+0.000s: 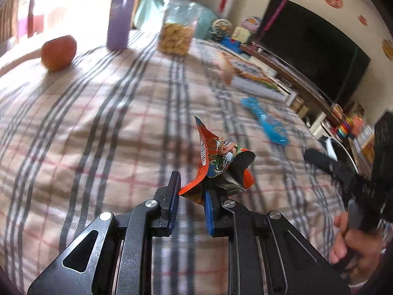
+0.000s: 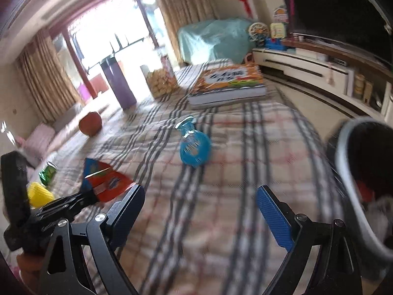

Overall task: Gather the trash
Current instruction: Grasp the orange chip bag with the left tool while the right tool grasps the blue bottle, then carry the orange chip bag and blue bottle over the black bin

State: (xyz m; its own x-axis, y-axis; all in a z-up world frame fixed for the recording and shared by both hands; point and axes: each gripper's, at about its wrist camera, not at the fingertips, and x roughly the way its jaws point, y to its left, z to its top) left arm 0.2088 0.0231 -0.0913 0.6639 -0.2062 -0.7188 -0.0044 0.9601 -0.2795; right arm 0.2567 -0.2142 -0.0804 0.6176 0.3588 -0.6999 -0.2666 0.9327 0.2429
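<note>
Your left gripper (image 1: 190,191) jaws are clenched on the crumpled orange snack wrapper (image 1: 218,162), lifted above the plaid bed (image 1: 98,127), while your right gripper (image 2: 200,196) jaws stand wide and released beside the dark trash bin (image 2: 363,172).

We see our left gripper (image 1: 190,193) built of black metal plates with long slots, silver round screws at the pivots and ribbed blue pads (image 1: 174,202) on black fingers. Our right gripper (image 2: 200,205) matches it: black arms, silver screws, ribbed blue pads (image 2: 275,215).
</note>
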